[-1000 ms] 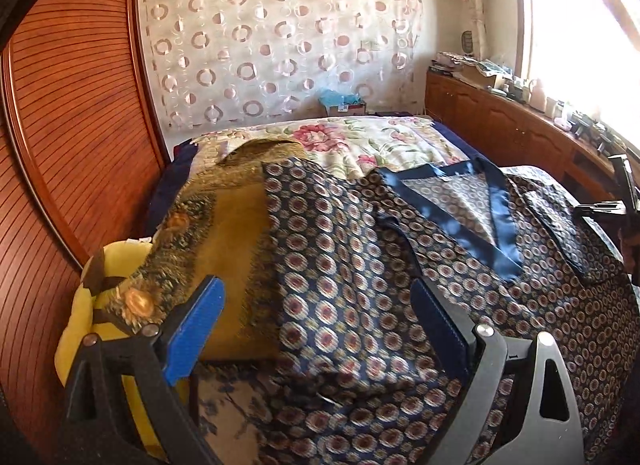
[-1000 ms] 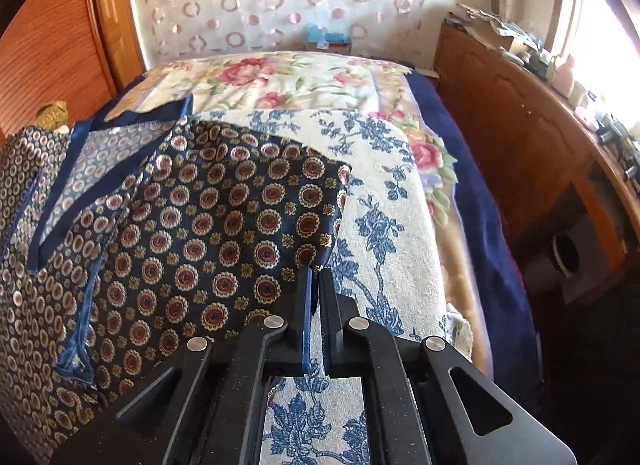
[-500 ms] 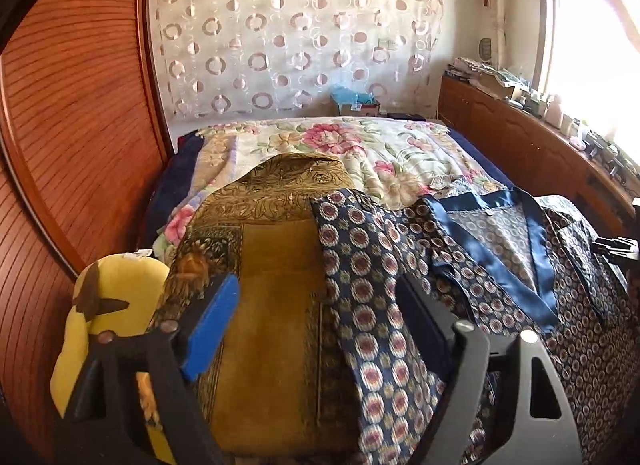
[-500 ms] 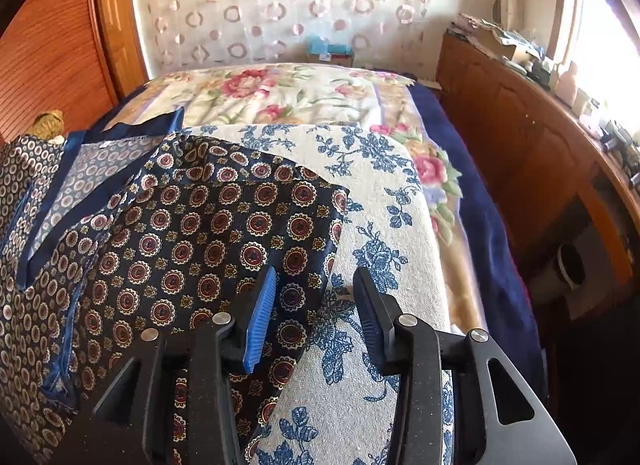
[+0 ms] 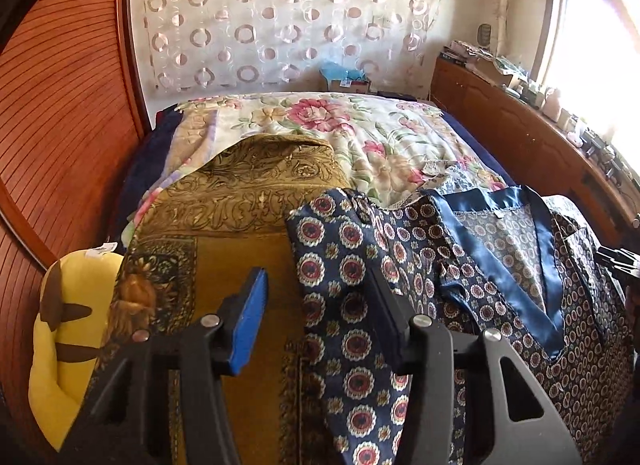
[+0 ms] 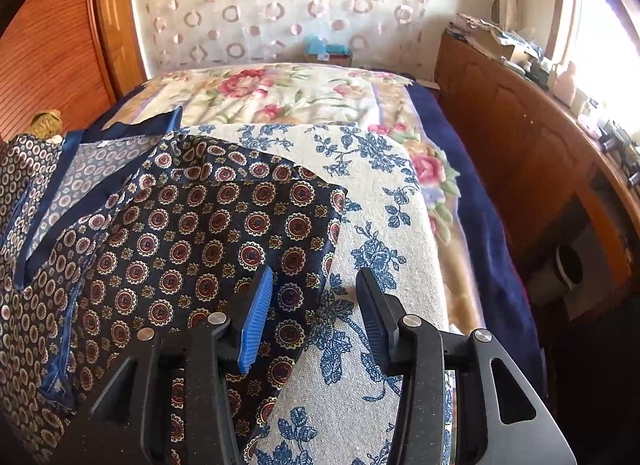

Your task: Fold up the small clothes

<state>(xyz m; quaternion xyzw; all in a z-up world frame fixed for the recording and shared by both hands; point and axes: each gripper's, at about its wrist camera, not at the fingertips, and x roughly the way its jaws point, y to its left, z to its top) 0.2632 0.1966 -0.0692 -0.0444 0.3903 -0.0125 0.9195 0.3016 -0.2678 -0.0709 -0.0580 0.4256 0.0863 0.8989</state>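
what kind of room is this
Most likely a bedroom in a home. A bed with a floral bedspread fills the middle, a patterned curtain hangs on the far wall, and a long wooden cabinet cluttered with small items runs under the bright window. A navy patterned garment lies spread on cushions in front.

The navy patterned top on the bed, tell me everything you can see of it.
The top is navy, silky-looking cloth printed with red-and-cream medallions, with a plain blue V-neck band. It lies spread flat, sleeves out sideways, one over a gold cushion, the other over a blue-flowered cushion. Each sleeve edge lies between a tool's open pads.
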